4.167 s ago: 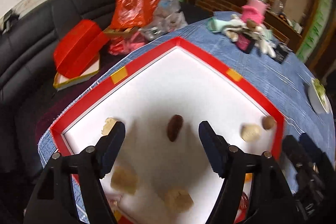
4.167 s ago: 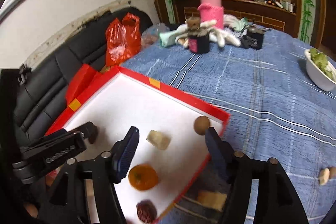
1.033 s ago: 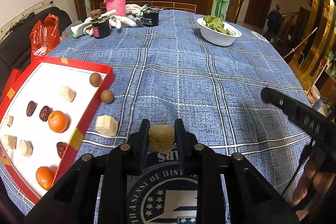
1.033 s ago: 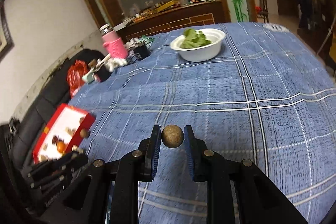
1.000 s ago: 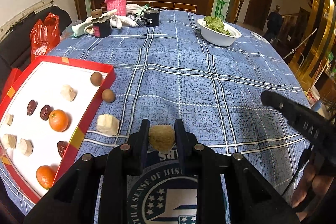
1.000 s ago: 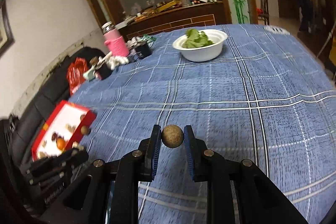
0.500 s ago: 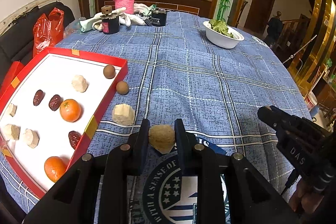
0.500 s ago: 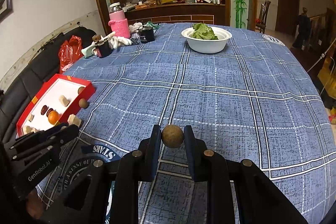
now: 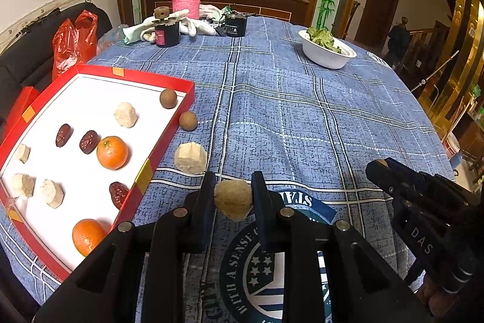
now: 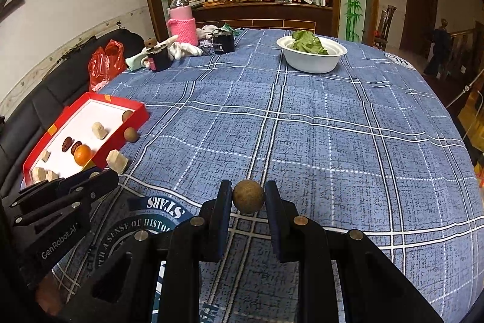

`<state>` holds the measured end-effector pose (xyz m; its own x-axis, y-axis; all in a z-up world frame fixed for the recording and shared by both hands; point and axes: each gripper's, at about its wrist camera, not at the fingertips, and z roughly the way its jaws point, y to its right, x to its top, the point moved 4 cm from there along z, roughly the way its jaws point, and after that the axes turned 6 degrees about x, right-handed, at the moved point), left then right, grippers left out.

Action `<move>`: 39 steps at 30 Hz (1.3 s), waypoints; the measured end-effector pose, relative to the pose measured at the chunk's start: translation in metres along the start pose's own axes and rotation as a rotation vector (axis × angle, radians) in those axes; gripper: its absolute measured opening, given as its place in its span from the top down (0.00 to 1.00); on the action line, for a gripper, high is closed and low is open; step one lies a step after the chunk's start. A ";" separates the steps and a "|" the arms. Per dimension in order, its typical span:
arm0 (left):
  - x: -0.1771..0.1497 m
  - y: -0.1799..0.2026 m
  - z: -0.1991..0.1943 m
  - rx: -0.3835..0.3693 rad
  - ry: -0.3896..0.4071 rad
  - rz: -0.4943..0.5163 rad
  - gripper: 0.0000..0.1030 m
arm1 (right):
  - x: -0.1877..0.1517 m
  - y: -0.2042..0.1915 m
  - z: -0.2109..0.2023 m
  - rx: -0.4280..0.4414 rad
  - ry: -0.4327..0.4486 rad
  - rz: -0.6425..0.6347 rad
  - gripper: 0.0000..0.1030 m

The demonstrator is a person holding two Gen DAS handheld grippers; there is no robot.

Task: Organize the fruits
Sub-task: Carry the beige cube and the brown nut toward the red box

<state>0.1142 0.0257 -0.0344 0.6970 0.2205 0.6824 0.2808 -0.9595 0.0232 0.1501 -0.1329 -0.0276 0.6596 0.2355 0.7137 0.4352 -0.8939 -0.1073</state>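
Note:
My left gripper (image 9: 233, 196) is shut on a tan lumpy fruit piece (image 9: 233, 199), held above the blue cloth right of the red tray (image 9: 181, 111). My right gripper (image 10: 248, 197) is shut on a round brown longan (image 10: 248, 196) over the table's middle. The tray holds two oranges (image 9: 112, 152), dark dates (image 9: 89, 141), pale chunks (image 9: 125, 114) and a longan (image 9: 168, 98). Outside the tray lie a longan (image 9: 188, 120) and a pale chunk (image 9: 190, 158). The tray also shows at the left in the right wrist view (image 10: 137, 118).
A white bowl of greens (image 10: 311, 55) stands at the far right of the table. A pink-sleeved jar (image 10: 181, 23), dark jars (image 10: 223, 42) and white gloves (image 10: 184, 50) sit at the far edge. A black sofa with a red bag (image 9: 74, 41) lies left.
Both grippers have drawn back and swung slightly, so the tray sits closer in the left view and larger in the right view. Each still holds its fruit.

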 end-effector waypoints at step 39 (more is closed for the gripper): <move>0.004 -0.014 -0.023 -0.002 0.047 -0.028 0.79 | 0.005 -0.024 -0.011 0.033 0.027 -0.039 0.78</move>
<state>0.0979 0.0365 -0.0155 0.6571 0.2383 0.7151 0.2980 -0.9535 0.0439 0.1360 -0.1143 -0.0139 0.6255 0.2588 0.7360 0.4799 -0.8714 -0.1015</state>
